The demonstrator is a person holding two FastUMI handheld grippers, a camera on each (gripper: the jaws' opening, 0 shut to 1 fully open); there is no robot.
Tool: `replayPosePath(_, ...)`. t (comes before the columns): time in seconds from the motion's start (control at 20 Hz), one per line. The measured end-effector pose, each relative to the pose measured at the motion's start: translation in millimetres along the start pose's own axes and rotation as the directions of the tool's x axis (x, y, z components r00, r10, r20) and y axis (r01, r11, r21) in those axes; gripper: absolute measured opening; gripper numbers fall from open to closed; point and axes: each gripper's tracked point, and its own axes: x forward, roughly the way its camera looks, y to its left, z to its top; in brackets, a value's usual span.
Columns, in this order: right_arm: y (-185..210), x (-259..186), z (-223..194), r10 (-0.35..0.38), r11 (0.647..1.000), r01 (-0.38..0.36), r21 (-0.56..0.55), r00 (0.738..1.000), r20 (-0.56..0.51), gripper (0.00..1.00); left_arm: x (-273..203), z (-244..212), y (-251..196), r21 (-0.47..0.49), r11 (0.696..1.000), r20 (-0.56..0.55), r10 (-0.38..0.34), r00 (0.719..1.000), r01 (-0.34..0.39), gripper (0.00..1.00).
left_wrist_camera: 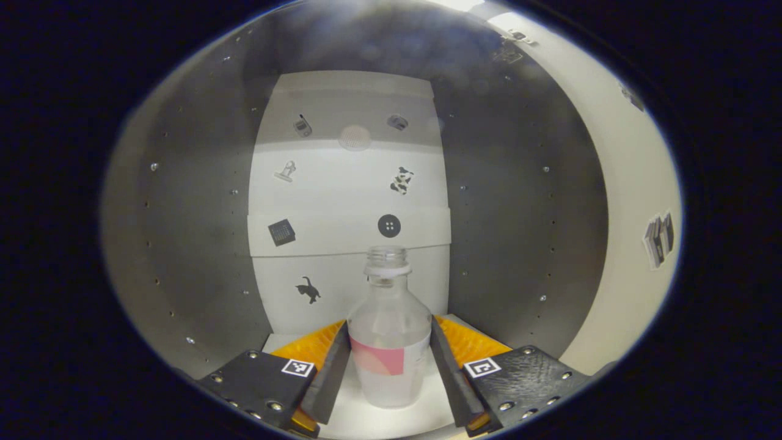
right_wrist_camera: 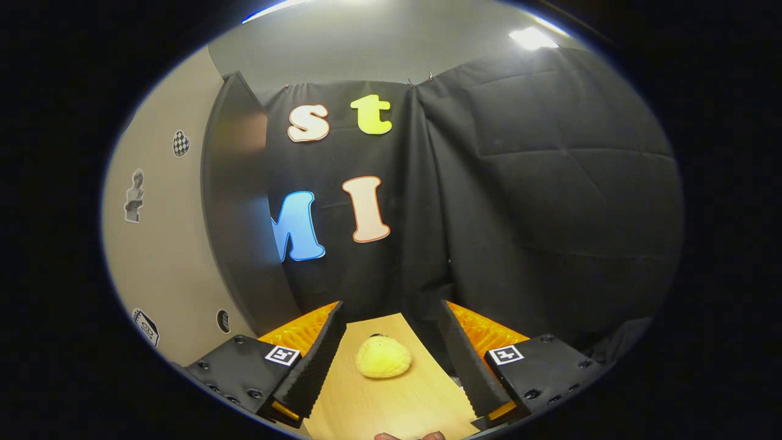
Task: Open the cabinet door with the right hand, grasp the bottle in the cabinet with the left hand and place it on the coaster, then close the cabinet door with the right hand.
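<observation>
A clear plastic bottle (left_wrist_camera: 389, 342) with no cap and a pink-and-white label stands upright on the white cabinet floor (left_wrist_camera: 366, 425) in the left gripper view. My left gripper (left_wrist_camera: 390, 324) is inside the cabinet, and both fingers press against the bottle's sides at its shoulder. In the right gripper view the dark cabinet door (right_wrist_camera: 238, 201) stands swung open at the left. My right gripper (right_wrist_camera: 391, 305) is open over the wooden table (right_wrist_camera: 391, 409), holding nothing. A yellow, rounded, soft-looking thing (right_wrist_camera: 383, 357) lies on the table between its fingers, farther off.
Dark grey cabinet side walls (left_wrist_camera: 507, 201) close in on both sides of the bottle, and a white back panel (left_wrist_camera: 348, 183) carries small stickers. The beige cabinet outer side (right_wrist_camera: 159, 244) stands left of the right gripper. Fingertips of a hand (right_wrist_camera: 409, 436) show at the bottom edge.
</observation>
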Motion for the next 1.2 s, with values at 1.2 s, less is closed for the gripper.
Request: replayPosePath(1.2, 53.4, -45.2, -10.7, 0.227, 0.974, -0.226, 0.029, 0.974, -0.026, 0.92, -355.8, -47.8, 46.3, 0.061, 0.989, 0.051, 0.135, 0.990, -0.138, 0.72)
